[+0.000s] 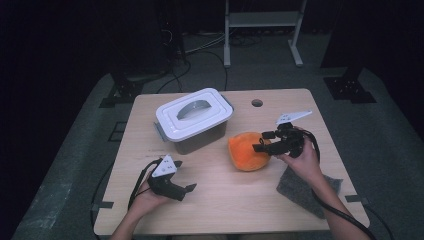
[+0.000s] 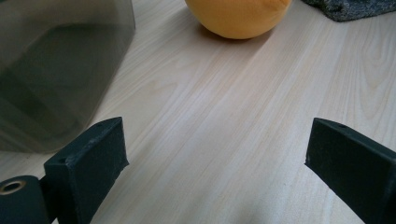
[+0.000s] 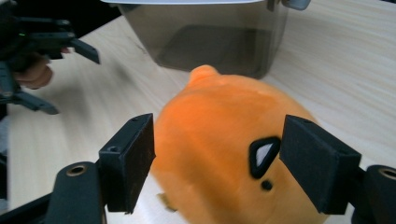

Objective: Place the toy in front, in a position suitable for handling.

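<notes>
A pale wooden table point(image 1: 220, 200) is standing in a dark room. Near its front left corner the left gripper point(image 1: 186, 188) is hovering with jaws spread, holding nothing. Toward the back edge, the smoky clear plastic box with a white handled lid point(image 1: 194, 119) is sitting closed; it looks empty. At centre, the round orange plush toy point(image 1: 246, 151) is lying on the table, and the right gripper point(image 3: 217, 163) is straddling it, jaws parted, not yet clamping. Closing on the plush seems next. A grey felt cloth point(image 1: 305, 187) is lying near the front right corner.

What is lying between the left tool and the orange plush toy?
Nothing: between the left tool and the orange plush toy there is bare wooden table, as the left gripper view shows.
</notes>
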